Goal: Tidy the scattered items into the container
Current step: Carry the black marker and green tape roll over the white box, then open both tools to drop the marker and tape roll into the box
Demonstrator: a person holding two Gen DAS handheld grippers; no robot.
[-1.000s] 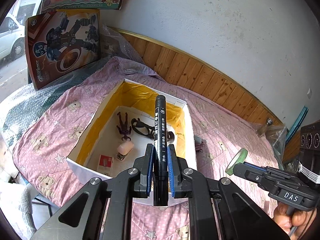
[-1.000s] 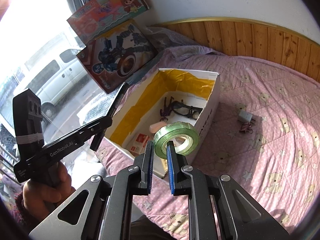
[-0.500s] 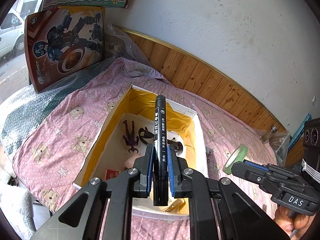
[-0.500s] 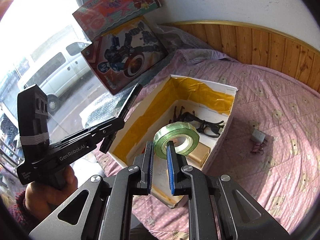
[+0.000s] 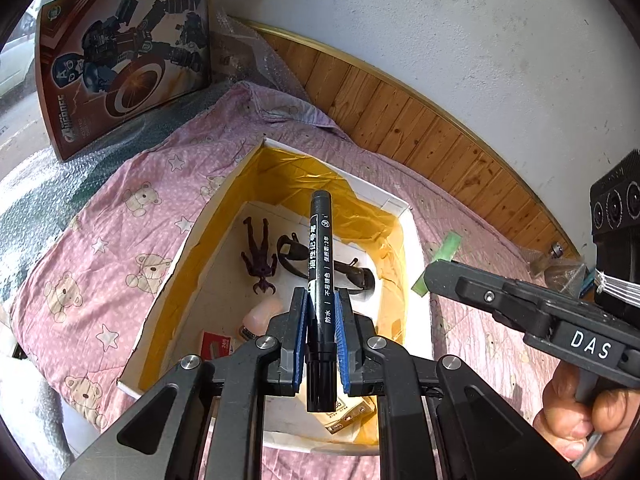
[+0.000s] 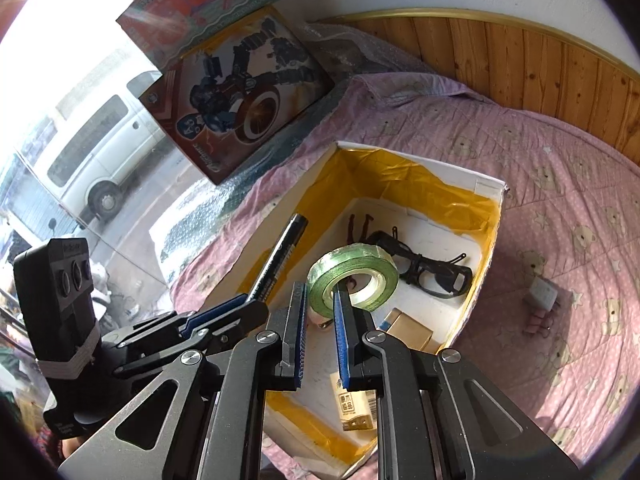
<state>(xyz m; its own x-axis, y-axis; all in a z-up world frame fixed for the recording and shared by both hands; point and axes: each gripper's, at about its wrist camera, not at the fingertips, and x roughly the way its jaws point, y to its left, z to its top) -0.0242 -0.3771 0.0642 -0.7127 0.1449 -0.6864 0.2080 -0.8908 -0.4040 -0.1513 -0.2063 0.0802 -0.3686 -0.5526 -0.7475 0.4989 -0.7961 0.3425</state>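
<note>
A white box lined with yellow tape [image 5: 416, 240] [image 6: 486, 182] sits on a pink bear-print quilt. My left gripper [image 5: 321, 300] is shut on a black marker [image 5: 319, 248], held above the box's inside. My right gripper [image 6: 321, 300] is shut on the wall of a green tape roll [image 6: 354, 276], also over the box. In the right wrist view the marker [image 6: 280, 256] and the left gripper [image 6: 216, 312] hang over the box's left wall. Inside lie black glasses [image 6: 428, 270], a dark figurine [image 5: 260, 256], a pink eraser [image 5: 262, 316] and small cartons [image 6: 356, 404].
A small grey piece with pink clips [image 6: 542, 300] lies on the quilt [image 6: 560, 220] right of the box. Two toy boxes [image 5: 120, 60] lean at the back left near a window. Wooden panelling [image 5: 420, 120] and a white wall close off the far side.
Both grippers have moved in over the box, which now looks closer and larger. The marker and the tape roll stay held as before.
</note>
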